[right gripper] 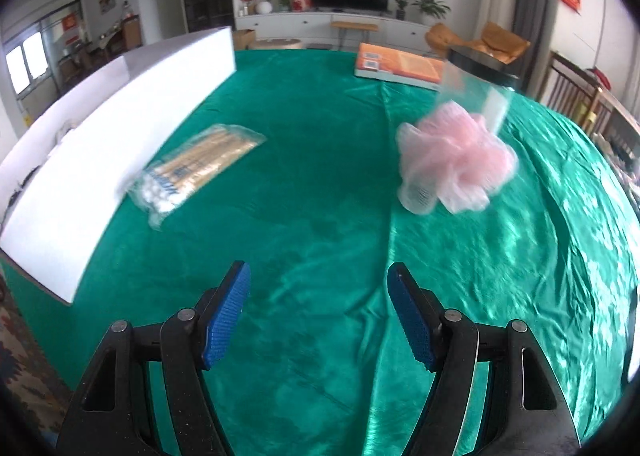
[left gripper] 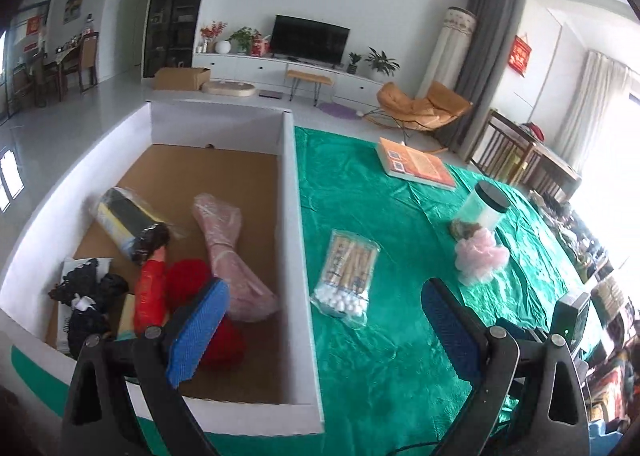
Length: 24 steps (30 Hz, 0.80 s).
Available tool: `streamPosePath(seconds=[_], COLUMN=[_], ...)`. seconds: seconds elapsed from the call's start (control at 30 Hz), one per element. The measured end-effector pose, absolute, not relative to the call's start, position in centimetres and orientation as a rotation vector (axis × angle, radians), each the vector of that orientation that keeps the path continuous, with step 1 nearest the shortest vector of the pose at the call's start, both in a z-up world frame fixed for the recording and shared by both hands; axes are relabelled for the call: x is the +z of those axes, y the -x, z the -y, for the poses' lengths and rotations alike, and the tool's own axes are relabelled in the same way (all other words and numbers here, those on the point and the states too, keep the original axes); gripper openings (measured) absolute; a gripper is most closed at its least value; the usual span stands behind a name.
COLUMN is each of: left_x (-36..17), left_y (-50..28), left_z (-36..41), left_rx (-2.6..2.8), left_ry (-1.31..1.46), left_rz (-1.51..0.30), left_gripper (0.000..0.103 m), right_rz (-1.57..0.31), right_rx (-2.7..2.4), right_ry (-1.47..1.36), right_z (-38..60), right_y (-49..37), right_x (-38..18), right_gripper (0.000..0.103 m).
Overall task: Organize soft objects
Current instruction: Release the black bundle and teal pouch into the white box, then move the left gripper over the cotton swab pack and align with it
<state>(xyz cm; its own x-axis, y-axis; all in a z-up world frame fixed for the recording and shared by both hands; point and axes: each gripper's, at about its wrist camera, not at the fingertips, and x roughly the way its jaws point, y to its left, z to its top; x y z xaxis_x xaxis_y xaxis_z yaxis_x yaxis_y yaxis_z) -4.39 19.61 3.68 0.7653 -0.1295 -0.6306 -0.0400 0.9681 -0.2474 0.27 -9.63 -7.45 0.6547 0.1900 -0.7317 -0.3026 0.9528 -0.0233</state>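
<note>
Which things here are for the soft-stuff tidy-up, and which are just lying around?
For the job:
- pink bath puff, soft, on the green cloth
- white box, already holding red yarn and other soft things
- bag of cotton swabs, perhaps
- left tongs and right tongs, both open and empty

Just lying about:
- orange book
- clear jar with a black lid

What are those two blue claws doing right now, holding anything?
Left gripper: open, holding nothing, partly over the cardboard box.
Right gripper: open, holding nothing, above the green tablecloth.
</note>
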Motion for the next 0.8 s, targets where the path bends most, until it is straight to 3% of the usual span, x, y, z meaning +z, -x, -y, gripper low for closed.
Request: streamPosePath(seconds=[0.3,0.53,0.8], left_x=[3.4,-2.6,-6.7], left_y=[-3.3,-11.4,-13.7], left_z=[-11.3,-7.2,-6.6], left_rx=[-0.220,-0.100,-0.017], left_ry=[0.166,-0.057,-0.212], left_rz=[-0.886,-1.046,-1.097], left_gripper=[0.097,0.097,0.097], right_rz=[-0.766,-0.743,-0.753], right_rx=[0.183,0.211,0.215], right_ry=[-0.057,-0.027,-0.067], right_z=[15.6,14.7,15.3], right_y=[0.1,0.4,0.3], right_x=[-7.1,-7.1,-7.5], right_gripper=[0.074,0.074,0.074])
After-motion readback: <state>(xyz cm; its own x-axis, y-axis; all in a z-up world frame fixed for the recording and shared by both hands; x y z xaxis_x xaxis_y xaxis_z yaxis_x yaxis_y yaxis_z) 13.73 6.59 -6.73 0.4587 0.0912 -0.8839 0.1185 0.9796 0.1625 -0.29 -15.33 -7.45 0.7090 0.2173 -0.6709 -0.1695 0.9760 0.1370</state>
